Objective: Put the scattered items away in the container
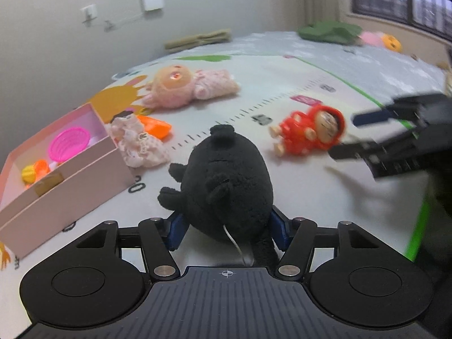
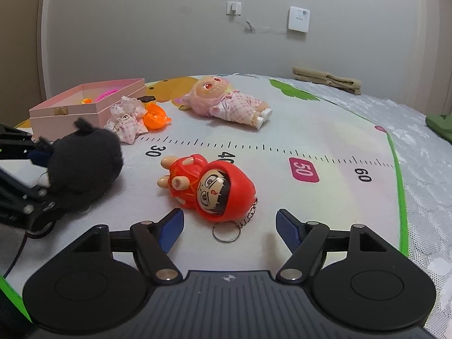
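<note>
A black plush [image 1: 226, 180] is clamped between the blue pads of the left gripper [image 1: 226, 226]; its round body juts forward past the fingertips, above the mat [image 1: 310, 186]. In the right wrist view the same plush [image 2: 84, 166] is seen blurred, held just right of the pink box [image 2: 84, 104].

The pink box [image 1: 65, 175] is taken as landmark. It lies left of the held plush, lid off; a pink basket [image 1: 69, 142] and small orange pieces [image 1: 34, 171] are seen inside it. A frilly doll dress [image 1: 138, 144] is pressed against its right wall, with an orange toy [image 1: 154, 127] just behind that. A pink doll [image 1: 192, 86] lies on its back farther off, beyond the box.

The red doll [image 2: 209, 186] lies well right of the box, head toward the right gripper [image 2: 228, 226], a key ring [image 2: 226, 231] trailing from it. The right gripper's jaws are spread wide and hold nothing; the doll's head is framed just ahead of the fingertips, the ring lying between them. From the left wrist view the right gripper [image 1: 356, 135] is seen blurred, just right of the red doll [image 1: 310, 130].
</note>
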A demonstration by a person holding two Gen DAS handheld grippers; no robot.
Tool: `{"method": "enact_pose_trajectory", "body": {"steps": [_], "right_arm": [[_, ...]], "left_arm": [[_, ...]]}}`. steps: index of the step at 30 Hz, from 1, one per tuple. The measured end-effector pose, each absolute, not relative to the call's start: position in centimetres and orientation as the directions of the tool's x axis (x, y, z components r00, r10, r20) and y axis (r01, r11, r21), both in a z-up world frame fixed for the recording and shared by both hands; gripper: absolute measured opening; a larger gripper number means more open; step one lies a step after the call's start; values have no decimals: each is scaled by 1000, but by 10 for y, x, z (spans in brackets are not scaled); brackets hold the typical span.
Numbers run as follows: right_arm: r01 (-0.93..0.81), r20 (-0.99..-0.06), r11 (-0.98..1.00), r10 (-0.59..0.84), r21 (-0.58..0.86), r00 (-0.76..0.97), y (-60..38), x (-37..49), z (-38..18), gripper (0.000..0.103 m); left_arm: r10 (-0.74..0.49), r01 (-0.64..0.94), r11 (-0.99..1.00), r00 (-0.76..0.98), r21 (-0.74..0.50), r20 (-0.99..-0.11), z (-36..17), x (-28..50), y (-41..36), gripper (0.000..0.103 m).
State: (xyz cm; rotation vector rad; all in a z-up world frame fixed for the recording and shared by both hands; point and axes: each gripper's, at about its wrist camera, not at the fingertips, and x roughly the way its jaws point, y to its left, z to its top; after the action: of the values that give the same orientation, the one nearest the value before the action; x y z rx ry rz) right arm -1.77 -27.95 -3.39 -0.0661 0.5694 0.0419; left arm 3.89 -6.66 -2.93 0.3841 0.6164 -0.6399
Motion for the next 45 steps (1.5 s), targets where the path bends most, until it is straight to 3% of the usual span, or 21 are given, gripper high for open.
{"method": "enact_pose_trajectory", "body": {"steps": [11,20,23,27,30,33,37,39,45], "right_arm": [[-71,-542,997,37,-42,840,-274,-20,-34,76],[-68,-550,997,35,-39,834,-275,-20,-37,76],[-65,-549,997,34,-37,835,-275,-20,-37,76],[-69,-549,997,42,-29,835,-274,-20,-37,76],[-68,-552,998,49,-14,832,-274,-20,-37,77],[-39,-555,998,54,38,830,-275,-17,-35,78],[56,-538,989,25,134,842,-274,-9,-30,83],[82,-531,983,17,163,847,-270,-3,-30,83],[69,-570,993,-1,98,821,-264,13,-38,83]], "left_arm": [[-307,615,726,691,308,-654,-24,37,-33,90],[-91,382,846,791,372,-605,-21,59,-7,93],[-89,345,879,797,329,-598,-12,60,-1,94],[-246,409,898,772,162,-586,7,46,-7,96],[-320,457,882,762,117,-563,9,39,-27,97],[-279,423,893,784,150,-555,-3,44,-53,98],[-254,337,940,790,48,-559,-16,56,-71,99],[-213,290,955,815,62,-539,-20,58,-77,99],[-231,311,949,793,48,-564,-28,60,-77,99]]}}
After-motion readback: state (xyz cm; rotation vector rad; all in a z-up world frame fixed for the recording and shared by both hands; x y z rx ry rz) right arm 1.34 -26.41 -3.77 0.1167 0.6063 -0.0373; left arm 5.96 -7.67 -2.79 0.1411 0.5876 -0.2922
